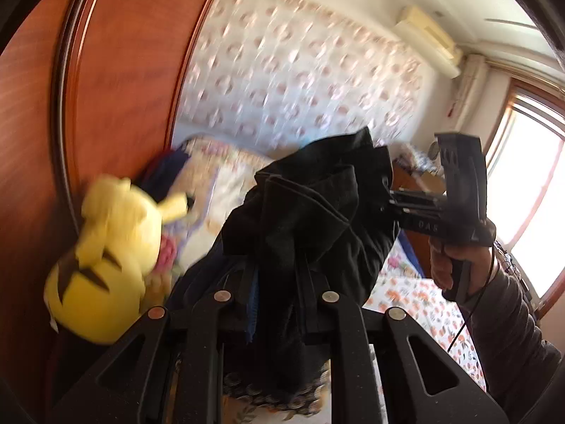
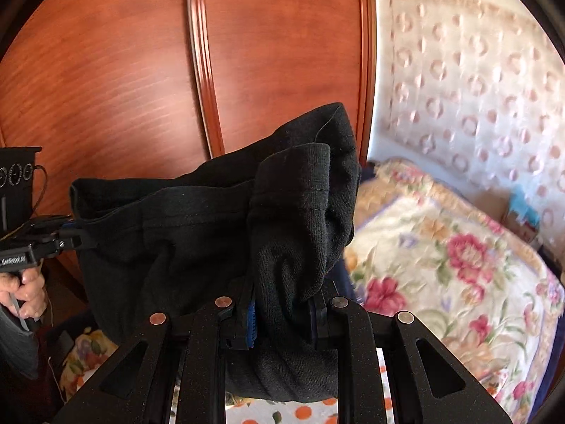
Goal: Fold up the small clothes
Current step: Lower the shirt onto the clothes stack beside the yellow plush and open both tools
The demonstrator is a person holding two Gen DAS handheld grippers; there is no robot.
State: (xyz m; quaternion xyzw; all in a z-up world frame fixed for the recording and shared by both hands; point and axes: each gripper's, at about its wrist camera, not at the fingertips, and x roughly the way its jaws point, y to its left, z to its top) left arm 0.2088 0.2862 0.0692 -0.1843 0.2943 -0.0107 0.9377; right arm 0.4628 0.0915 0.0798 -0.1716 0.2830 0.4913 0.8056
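Observation:
A black garment (image 1: 310, 212) hangs bunched in the air, stretched between both grippers. In the left wrist view my left gripper (image 1: 279, 282) is shut on one end of it, and folds of cloth cover the fingertips. To the right, my right gripper (image 1: 388, 205) pinches the other end, with a person's hand (image 1: 455, 265) on its handle. The right wrist view shows the black garment (image 2: 197, 233) draped over my right gripper (image 2: 282, 304), which is shut on it. At the left edge of that view my left gripper (image 2: 81, 238) clamps the cloth's far corner.
A tall wooden wardrobe (image 2: 148, 70) stands close behind the cloth. A yellow plush toy (image 1: 106, 247) lies against it on the bed. A floral blanket (image 2: 441, 265) covers the bed below, and a sheet with orange flowers (image 1: 423, 304) lies nearer. A window (image 1: 522, 183) is at the right.

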